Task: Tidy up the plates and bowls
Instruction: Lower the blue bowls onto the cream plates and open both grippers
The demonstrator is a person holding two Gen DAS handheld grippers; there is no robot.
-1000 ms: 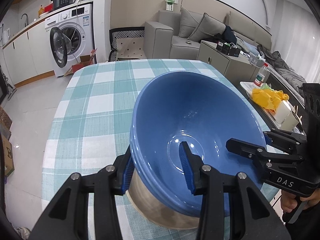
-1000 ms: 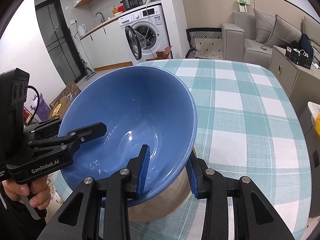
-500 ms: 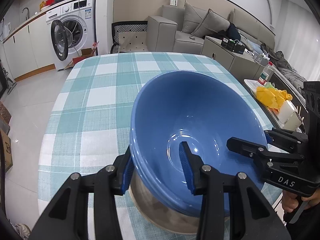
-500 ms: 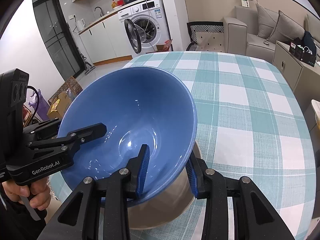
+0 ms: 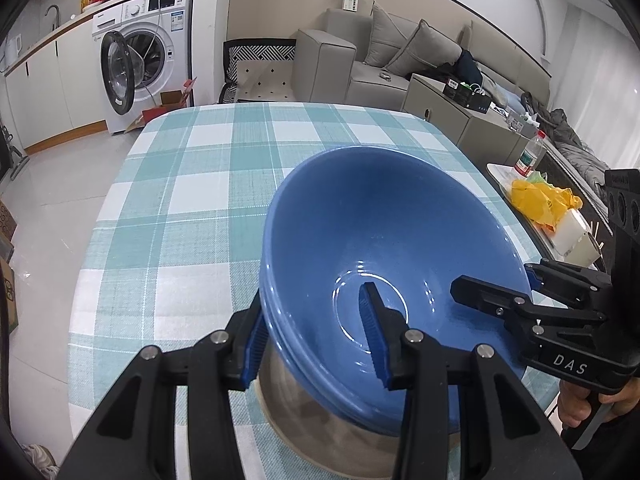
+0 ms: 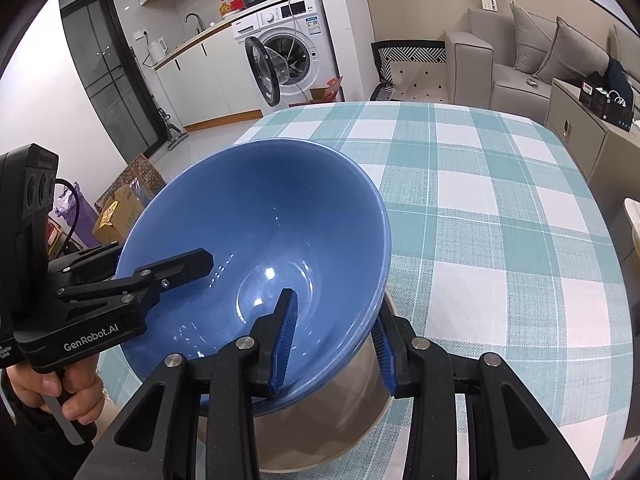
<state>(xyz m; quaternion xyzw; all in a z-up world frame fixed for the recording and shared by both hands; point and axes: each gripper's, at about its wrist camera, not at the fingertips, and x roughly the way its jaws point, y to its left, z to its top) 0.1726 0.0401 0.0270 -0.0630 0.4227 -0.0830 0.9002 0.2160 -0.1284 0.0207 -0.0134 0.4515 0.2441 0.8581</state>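
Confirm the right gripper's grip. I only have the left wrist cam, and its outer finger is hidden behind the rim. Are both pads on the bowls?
Observer: Yes. In the right wrist view the right gripper straddles the rim of the blue bowl stack, with one pad inside and the other outside, just under the rim by the steel bowl.
Operator: What's carrying the left gripper? I can't see behind it.
Observer: A hand is wrapped around the handle of the left gripper, off the table's edge.

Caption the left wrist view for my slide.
Both grippers clamp opposite rims of stacked blue bowls above a checked tablecloth.
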